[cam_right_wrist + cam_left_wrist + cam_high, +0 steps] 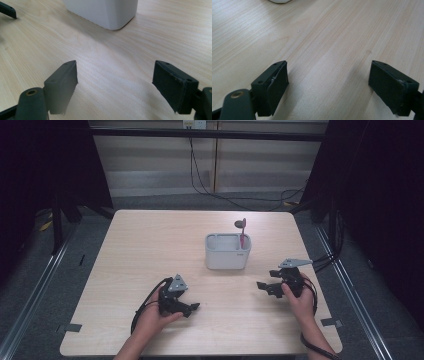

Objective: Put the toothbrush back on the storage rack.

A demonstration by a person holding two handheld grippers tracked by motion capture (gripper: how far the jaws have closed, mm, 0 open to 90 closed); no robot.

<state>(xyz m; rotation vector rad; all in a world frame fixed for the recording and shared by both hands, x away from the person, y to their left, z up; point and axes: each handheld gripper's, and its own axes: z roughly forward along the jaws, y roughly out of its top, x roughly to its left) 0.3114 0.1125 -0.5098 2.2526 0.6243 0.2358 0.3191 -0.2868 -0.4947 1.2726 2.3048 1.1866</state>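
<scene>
High view: white holder (227, 252) beyond both wide-spread, empty tongs, left (192, 307) and right (262, 286).

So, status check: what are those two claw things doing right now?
Left gripper open, empty. Right gripper open, empty. White holder upright, pink tool inside. Nothing between.

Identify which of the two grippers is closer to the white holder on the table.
The right gripper. It sits nearer the white holder, whose corner looms just ahead of its open jaws; the left gripper lies farther back toward the table's near edge.
</scene>
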